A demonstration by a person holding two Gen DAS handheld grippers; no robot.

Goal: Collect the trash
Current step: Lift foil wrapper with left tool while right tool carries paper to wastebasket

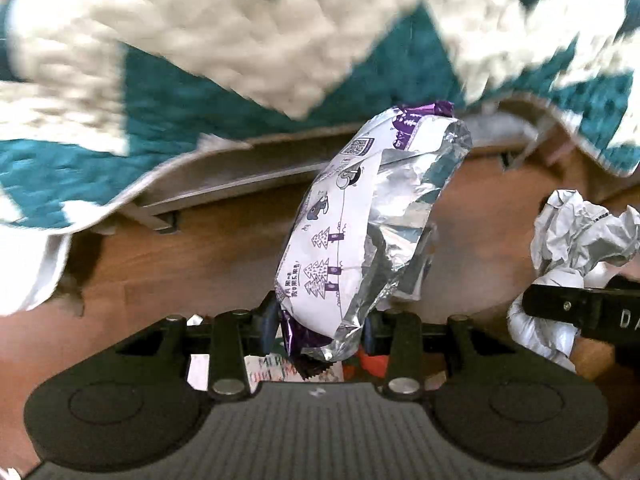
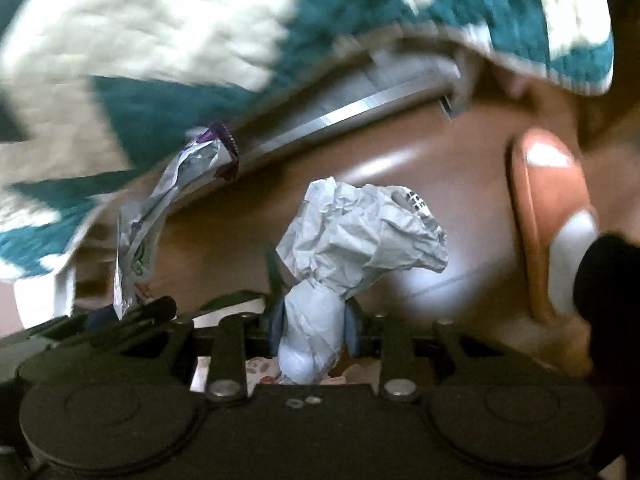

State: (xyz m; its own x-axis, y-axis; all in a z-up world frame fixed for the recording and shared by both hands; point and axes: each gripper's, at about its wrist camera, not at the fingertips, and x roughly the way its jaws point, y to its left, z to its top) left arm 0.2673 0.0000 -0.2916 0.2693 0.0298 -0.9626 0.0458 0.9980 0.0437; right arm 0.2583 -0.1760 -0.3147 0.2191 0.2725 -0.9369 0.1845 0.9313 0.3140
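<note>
1. Above the brown wooden floor [image 1: 168,256], both grippers are pointing steeply downward, side by side, each carrying one piece of trash.
2. Left gripper [image 1: 320,328]: its jaws are standing partly closed and are pinching the lower end of a foil snack wrapper [image 1: 360,216]. The wrapper is silver and white with purple print. Its long axis is running away from the fingers, leaning slightly right in the left wrist view, with the purple sealed end farthest from the gripper.
3. Right gripper [image 2: 312,324]: its jaws are standing partly closed and are clamping the narrow twisted neck of a crumpled white paper wad [image 2: 360,232]. The wad is flaring out beyond the blue finger pads [image 2: 352,330], with its bulk lying farthest from the gripper.
4. Both items are hanging clear of the floor, in front of a teal and cream quilt [image 1: 200,40] that is draping over a metal rail [image 2: 360,108].
5. An orange slipper [image 2: 548,216] is lying on the floor to the right of the wad.
</note>
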